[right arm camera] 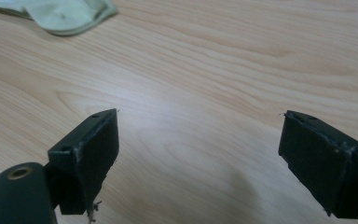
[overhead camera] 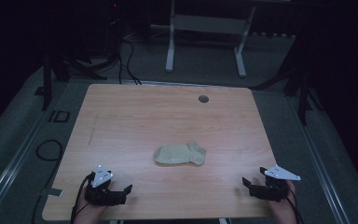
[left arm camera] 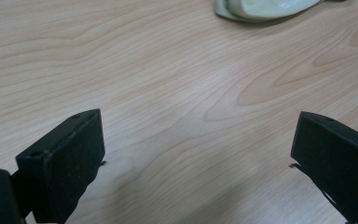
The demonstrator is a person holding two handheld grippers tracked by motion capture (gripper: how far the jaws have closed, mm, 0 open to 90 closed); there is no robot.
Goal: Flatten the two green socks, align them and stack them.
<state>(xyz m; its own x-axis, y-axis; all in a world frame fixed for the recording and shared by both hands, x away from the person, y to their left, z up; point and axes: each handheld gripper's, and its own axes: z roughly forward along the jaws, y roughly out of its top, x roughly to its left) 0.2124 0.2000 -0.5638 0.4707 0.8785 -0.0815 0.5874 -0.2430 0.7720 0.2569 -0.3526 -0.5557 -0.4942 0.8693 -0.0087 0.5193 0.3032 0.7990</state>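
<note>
At the near edge of the pale wood-grain laminate table point(overhead camera: 135, 116), the left black two-jaw gripper point(overhead camera: 121, 192) rests low at the near-left corner and the right black two-jaw gripper point(overhead camera: 251, 184) at the near-right corner, each held in a hand entering from the bottom of the high view. Both grippers are spread wide: in the left gripper view and the right gripper view, bare wood grain fills the gap between the jaws, and neither pair grips anything. Farther in, near the table's middle and well apart from both grippers, lies the beige folded fabric sock point(overhead camera: 181, 154), flat on the surface. Its cuff end points toward the left side and its rounded toe or heel bulge toward the right; the fold leaves doubled layers with soft, rounded edges. In the left gripper view the sock point(left arm camera: 265, 9) sits at the upper right; in the right gripper view it point(right arm camera: 60, 14) sits at the upper left, showing a seam-like edge. Probable faults from this position: a jaw closing on the upper layer alone would lift one ply and undo the fold; a jaw driven down too steeply would pin the thin fabric to the laminate and drag it instead of lifting it; uneven reach by the two grippers would twist or bunch the limp cloth. Beyond the sock, a small round grey grommet hole point(overhead camera: 203, 99) sits near the far edge.
</note>
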